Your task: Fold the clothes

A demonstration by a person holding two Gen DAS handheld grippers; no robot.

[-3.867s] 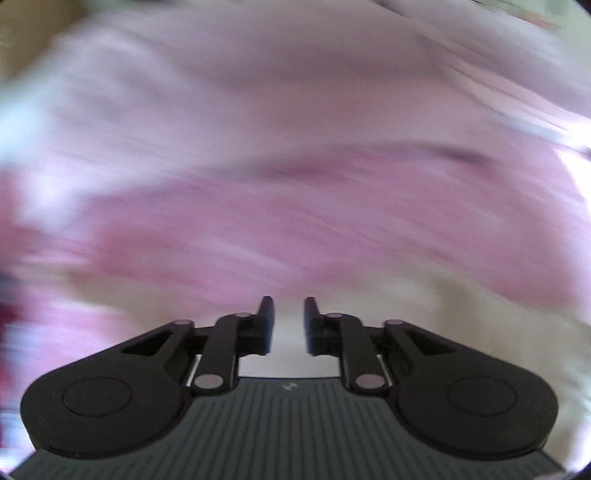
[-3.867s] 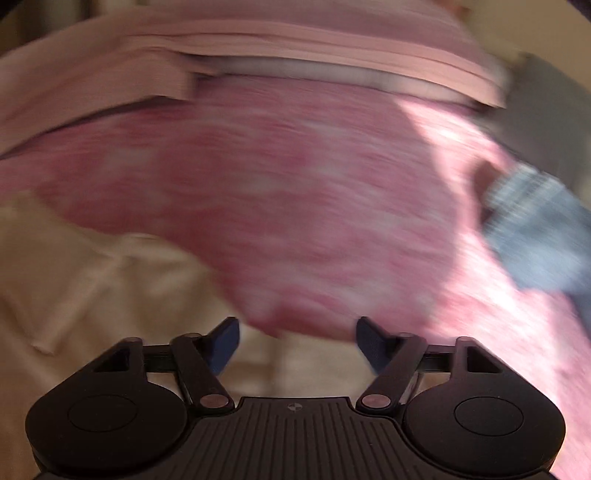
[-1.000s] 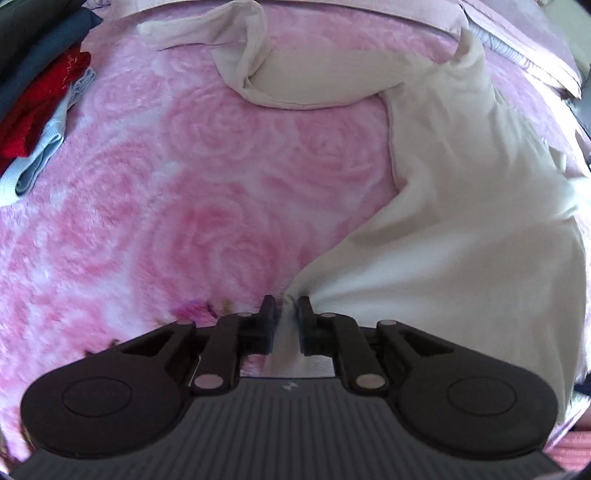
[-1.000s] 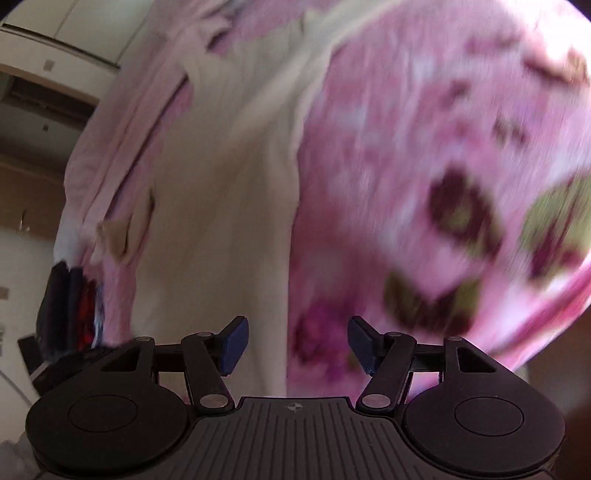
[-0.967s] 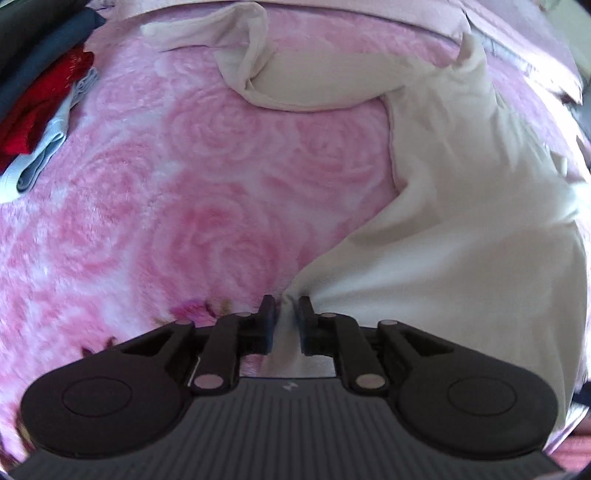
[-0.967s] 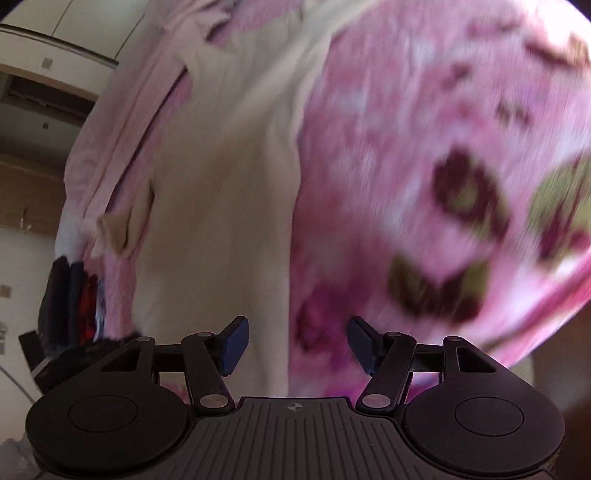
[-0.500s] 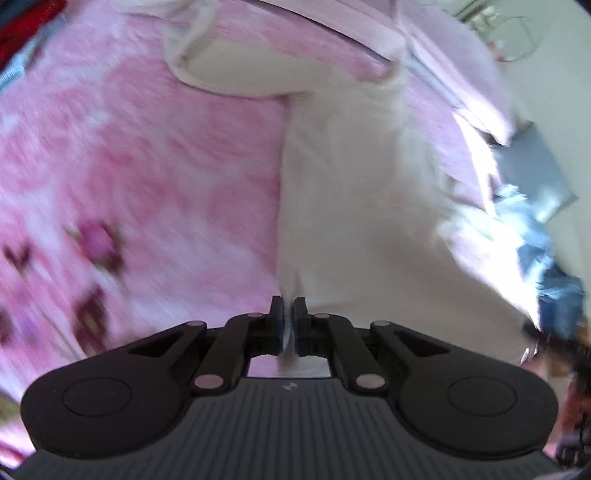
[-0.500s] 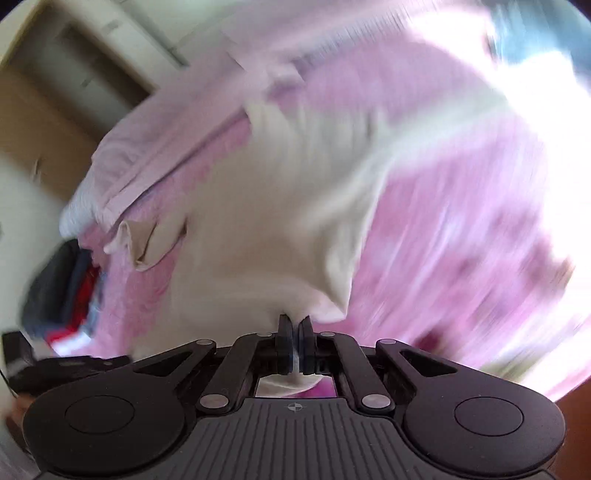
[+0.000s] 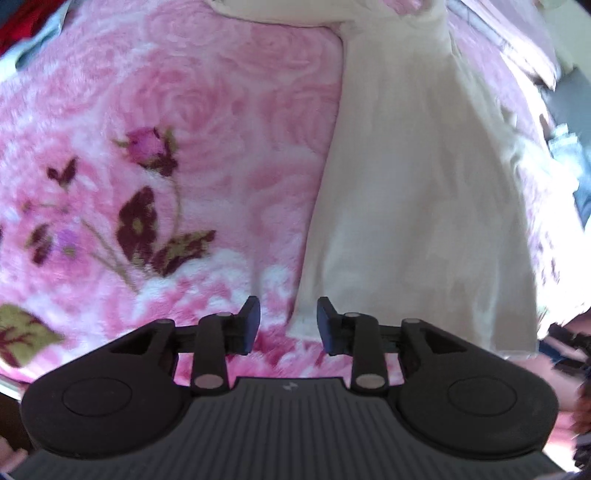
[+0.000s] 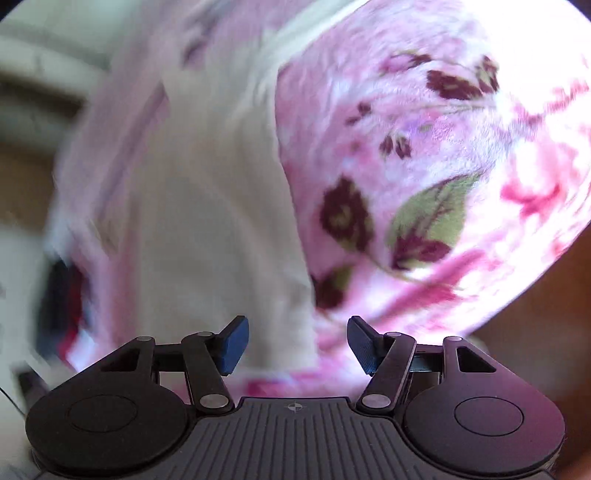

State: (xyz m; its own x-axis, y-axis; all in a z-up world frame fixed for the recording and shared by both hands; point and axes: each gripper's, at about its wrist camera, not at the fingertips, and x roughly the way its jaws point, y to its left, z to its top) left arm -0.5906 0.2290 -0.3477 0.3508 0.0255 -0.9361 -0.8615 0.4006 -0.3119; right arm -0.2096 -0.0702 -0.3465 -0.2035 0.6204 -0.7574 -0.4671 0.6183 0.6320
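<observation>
A cream garment (image 9: 413, 192) lies stretched out flat on a pink rose-patterned blanket (image 9: 192, 122), its near left corner just ahead of my left gripper (image 9: 288, 325). That gripper's jaws are opening, and the corner lies below the gap without being pinched. In the right wrist view the same cream garment (image 10: 214, 206) runs away from me over the blanket (image 10: 424, 155), blurred. My right gripper (image 10: 295, 343) hangs over the garment's near right edge, its jaws opening, with blue pads (image 10: 234, 345) well apart and clear of the cloth.
Red and dark clothes (image 9: 22, 22) show at the far left corner of the blanket. Blue and grey cloth (image 9: 576, 162) lies past the garment's right side. A dark object (image 10: 62, 295) sits at the left of the right wrist view, and the blanket's edge drops off at right.
Both grippers were shut on the garment's near corners half a second ago and have let go. The garment now lies straighter, and both views have shifted toward the blanket's near edge.
</observation>
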